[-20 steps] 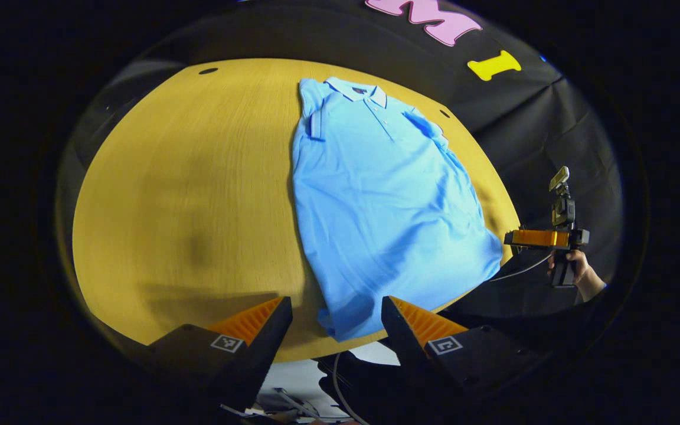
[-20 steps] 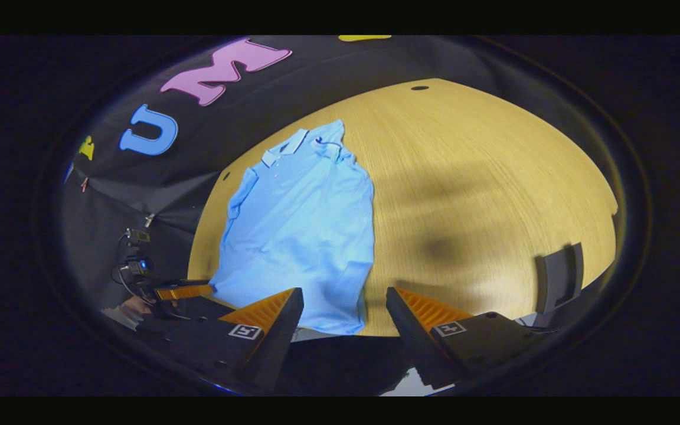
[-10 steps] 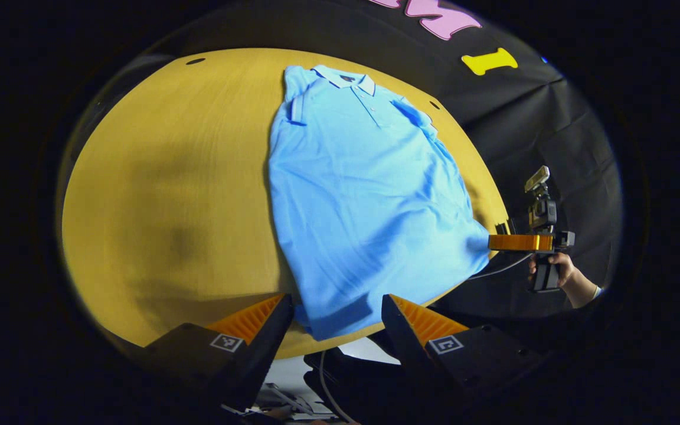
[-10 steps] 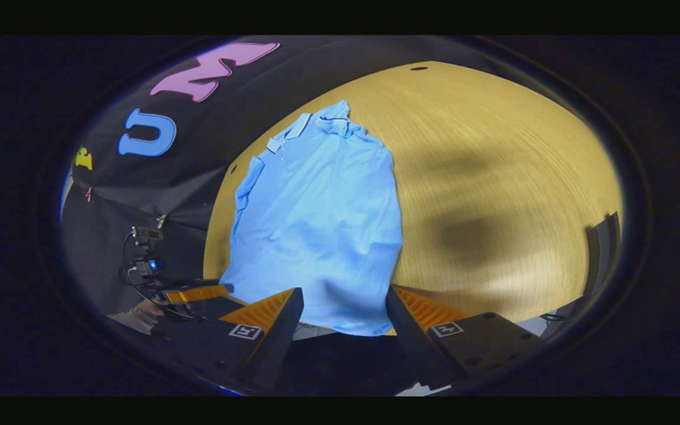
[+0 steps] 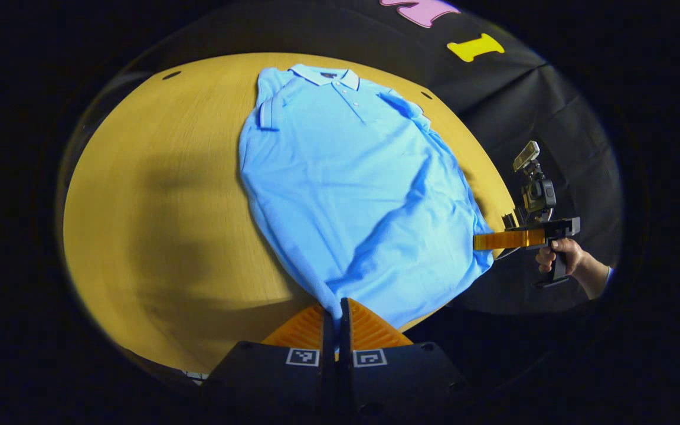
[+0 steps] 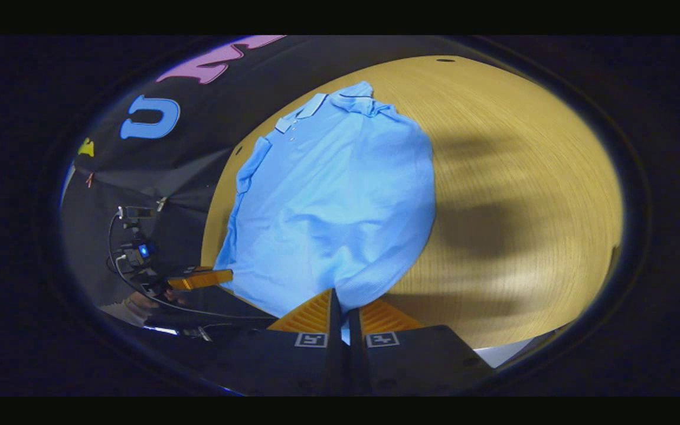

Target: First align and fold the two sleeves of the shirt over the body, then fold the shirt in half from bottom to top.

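A light blue polo shirt (image 5: 352,189) lies flat on the round wooden table (image 5: 139,206), collar at the far side, both short sleeves folded in over the body. My left gripper (image 5: 335,307) is shut on the shirt's near-left hem corner at the table's front edge. My right gripper (image 6: 340,298) is shut on the other hem corner of the shirt (image 6: 328,200). In the left gripper view the right gripper (image 5: 493,241) shows side-on at the shirt's right hem, held by a hand (image 5: 558,257). In the right gripper view the left gripper (image 6: 207,277) shows at the left hem.
Bare tabletop (image 6: 523,177) stretches beside the shirt. Small dark holes (image 5: 171,75) sit in the table near its far rim. The black cloth wall (image 5: 540,118) hangs close behind the table. A cable (image 6: 139,289) trails from the left gripper.
Both grippers were open short of the hem; they have moved in onto the shirt's two bottom corners and shut on them. The hem is slightly bunched at both grips.
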A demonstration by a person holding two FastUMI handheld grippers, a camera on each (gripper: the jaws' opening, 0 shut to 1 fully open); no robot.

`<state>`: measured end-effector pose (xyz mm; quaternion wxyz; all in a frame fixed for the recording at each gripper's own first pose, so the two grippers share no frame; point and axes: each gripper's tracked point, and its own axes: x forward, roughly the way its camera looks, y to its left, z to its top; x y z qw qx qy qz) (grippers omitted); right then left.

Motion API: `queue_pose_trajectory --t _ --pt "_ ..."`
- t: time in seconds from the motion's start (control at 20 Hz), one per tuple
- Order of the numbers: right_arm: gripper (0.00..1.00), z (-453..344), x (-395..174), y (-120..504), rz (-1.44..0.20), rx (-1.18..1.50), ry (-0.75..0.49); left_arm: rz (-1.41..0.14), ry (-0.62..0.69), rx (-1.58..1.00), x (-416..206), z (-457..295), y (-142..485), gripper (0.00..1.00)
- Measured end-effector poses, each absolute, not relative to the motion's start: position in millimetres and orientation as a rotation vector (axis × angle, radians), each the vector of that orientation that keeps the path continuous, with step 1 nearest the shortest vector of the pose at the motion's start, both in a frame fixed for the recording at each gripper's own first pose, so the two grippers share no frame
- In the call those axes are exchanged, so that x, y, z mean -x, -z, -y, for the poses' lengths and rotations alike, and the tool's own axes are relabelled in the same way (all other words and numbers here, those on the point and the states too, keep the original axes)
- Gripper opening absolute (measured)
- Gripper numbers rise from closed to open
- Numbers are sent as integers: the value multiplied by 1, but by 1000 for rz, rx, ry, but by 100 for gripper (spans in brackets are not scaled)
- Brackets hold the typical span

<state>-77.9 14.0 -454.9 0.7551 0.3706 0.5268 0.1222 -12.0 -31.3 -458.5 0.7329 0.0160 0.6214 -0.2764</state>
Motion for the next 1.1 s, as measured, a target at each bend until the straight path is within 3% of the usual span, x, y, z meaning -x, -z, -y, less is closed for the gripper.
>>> queue_pose_trajectory --t 0.2,0.45,0.85,1.1 --pt "8 -14 57 419 -1046 -839 -332 -1273 643 13 -17 36 431 6" --pt "8 -6 9 380 -902 -865 -371 -1142 545 47 -75 32 409 6" --pt "8 30 -116 319 -684 -838 -368 -965 545 40 -179 76 367 6" --pt "8 72 -223 310 -595 -667 -295 -870 428 83 -282 94 357 6"
